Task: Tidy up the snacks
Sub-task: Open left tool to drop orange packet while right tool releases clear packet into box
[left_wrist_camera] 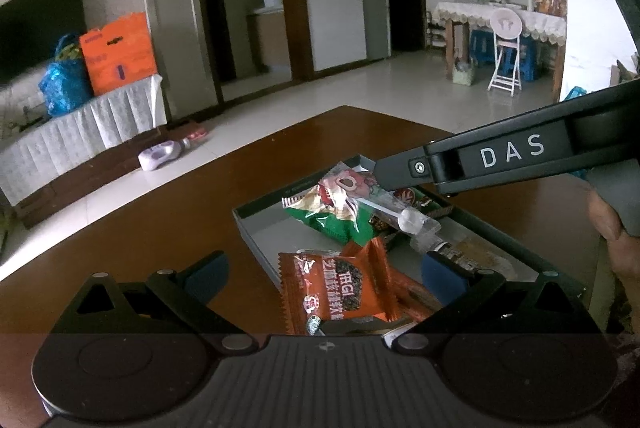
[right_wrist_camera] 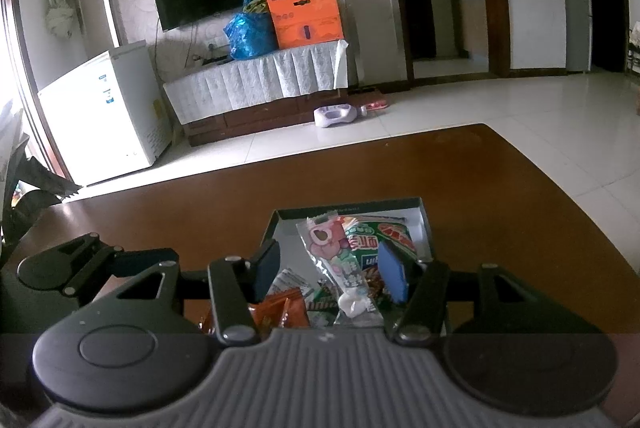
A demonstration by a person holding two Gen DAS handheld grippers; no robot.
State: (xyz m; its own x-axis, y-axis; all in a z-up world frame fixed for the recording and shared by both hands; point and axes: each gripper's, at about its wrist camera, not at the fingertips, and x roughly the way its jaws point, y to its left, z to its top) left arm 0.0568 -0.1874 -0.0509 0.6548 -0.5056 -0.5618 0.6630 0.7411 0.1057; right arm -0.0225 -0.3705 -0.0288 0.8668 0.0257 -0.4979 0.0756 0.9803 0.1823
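Note:
A shallow grey tray (left_wrist_camera: pixel 256 240) on the brown table holds several snack packets. A clear lollipop wrapper with a pink cartoon (right_wrist_camera: pixel 326 248) lies on a green packet (right_wrist_camera: pixel 394 232). My right gripper (right_wrist_camera: pixel 329 270) hangs over them, open, its blue pads either side of the lollipop wrapper without pressing it. In the left wrist view the right gripper's finger (left_wrist_camera: pixel 394 171) reaches in from the right above that lollipop (left_wrist_camera: pixel 408 218). My left gripper (left_wrist_camera: pixel 326 274) is wide open at the tray's near corner. An orange packet (left_wrist_camera: pixel 340 292) lies between its fingers, untouched.
The tray (right_wrist_camera: pixel 348 205) sits near the table's (right_wrist_camera: pixel 200 195) middle, with bare wood to the left and behind it. A hand (left_wrist_camera: pixel 612 228) holds the right gripper at the picture's edge. Beyond the table's far edge is tiled floor with a purple toy (right_wrist_camera: pixel 336 115).

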